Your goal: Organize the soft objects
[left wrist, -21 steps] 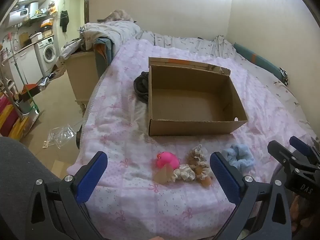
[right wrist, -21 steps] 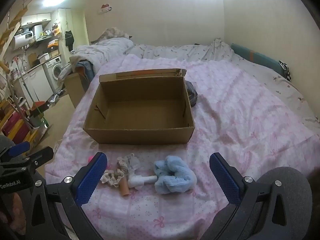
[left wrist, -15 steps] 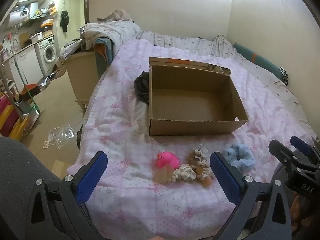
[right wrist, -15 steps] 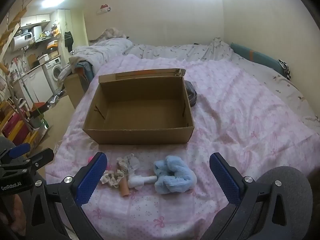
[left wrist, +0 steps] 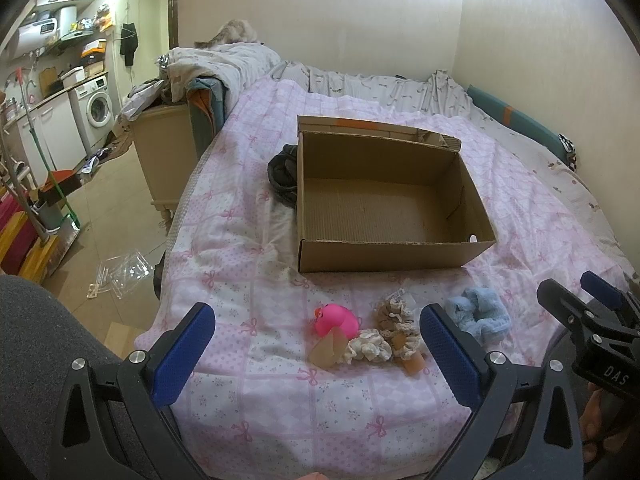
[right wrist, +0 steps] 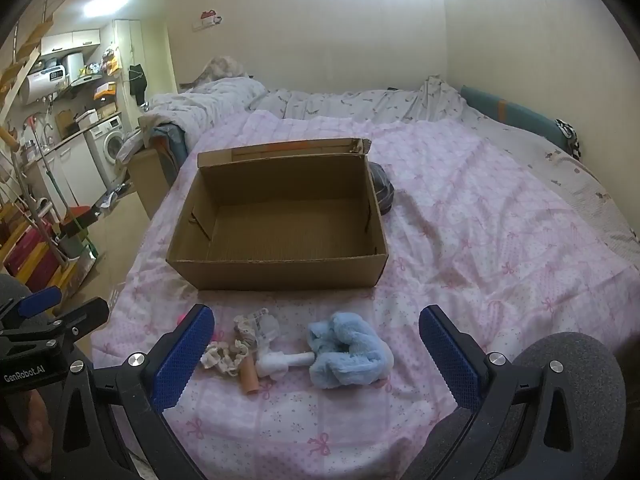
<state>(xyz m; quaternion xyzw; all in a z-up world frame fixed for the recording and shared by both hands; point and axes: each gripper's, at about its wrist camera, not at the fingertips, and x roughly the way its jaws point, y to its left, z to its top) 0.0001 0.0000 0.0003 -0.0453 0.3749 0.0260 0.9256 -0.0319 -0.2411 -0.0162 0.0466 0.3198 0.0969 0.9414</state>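
Observation:
An open, empty cardboard box (left wrist: pixel 384 200) (right wrist: pixel 280 216) sits on the pink bedspread. In front of it lie a pink rubber duck (left wrist: pixel 334 320), a beige scrunchie (left wrist: pixel 394 318) (right wrist: pixel 246 330), a cream scrunchie (left wrist: pixel 370 350) (right wrist: pixel 222 356), a fluffy blue scrunchie (left wrist: pixel 478 314) (right wrist: pixel 346 350), a white plastic piece (right wrist: pixel 280 362) and a tan tube (right wrist: pixel 249 378). My left gripper (left wrist: pixel 316 354) is open and empty, just short of the duck and scrunchies. My right gripper (right wrist: pixel 316 354) is open and empty, just short of the blue scrunchie.
A dark bundle (left wrist: pixel 282 172) (right wrist: pixel 382 194) lies beside the box. Rumpled grey bedding (left wrist: pixel 224 64) is piled at the far left of the bed. The bed's left edge drops to a floor with a wooden cabinet (left wrist: pixel 164 152) and clutter.
Both grippers have drifted very slightly; the view is almost unchanged. Nothing was picked up or moved.

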